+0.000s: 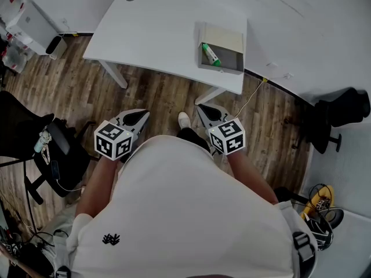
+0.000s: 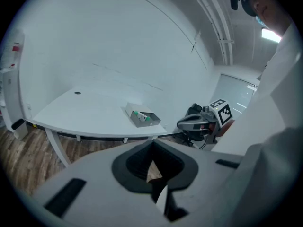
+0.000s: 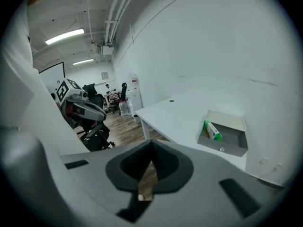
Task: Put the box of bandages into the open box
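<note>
Green-and-white bandage box [image 1: 210, 55] lies inside open grey box [image 1: 231, 67] on white tabletop [image 1: 156, 28], toward 12 o'clock, well apart from the pressed-together, empty left claw [image 1: 143, 115] and right claw [image 1: 201, 108].

I hold my left gripper [image 1: 139, 116] and my right gripper [image 1: 203, 110] out in front of my waist, side by side and well apart, each pointing forward and tilted somewhat downward. Both pairs of jaws are closed tip to tip with nothing between them. A marker cube [image 1: 113, 141] tops each gripper. My left forearm [image 1: 95, 189] and right forearm [image 1: 252, 175] run back along my sides.
</note>
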Available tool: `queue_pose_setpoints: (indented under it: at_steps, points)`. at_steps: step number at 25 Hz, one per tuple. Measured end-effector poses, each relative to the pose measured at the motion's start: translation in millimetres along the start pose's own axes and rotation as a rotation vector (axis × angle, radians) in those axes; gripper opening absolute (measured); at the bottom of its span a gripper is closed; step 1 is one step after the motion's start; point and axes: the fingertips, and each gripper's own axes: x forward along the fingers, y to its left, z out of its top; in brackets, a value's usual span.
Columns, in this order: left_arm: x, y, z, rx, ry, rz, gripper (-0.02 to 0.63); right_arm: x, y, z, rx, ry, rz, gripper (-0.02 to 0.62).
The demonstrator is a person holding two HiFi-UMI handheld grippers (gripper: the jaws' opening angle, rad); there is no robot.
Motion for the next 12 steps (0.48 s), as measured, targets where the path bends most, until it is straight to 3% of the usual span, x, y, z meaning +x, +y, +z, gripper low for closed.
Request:
queue_pose_setpoints:
  at_steps: [12]
  points:
    - [27, 11, 13, -0.024, 0.015, 0.032, 0.006, 14, -40, 7, 0.000, 0.005, 0.017, 0.006]
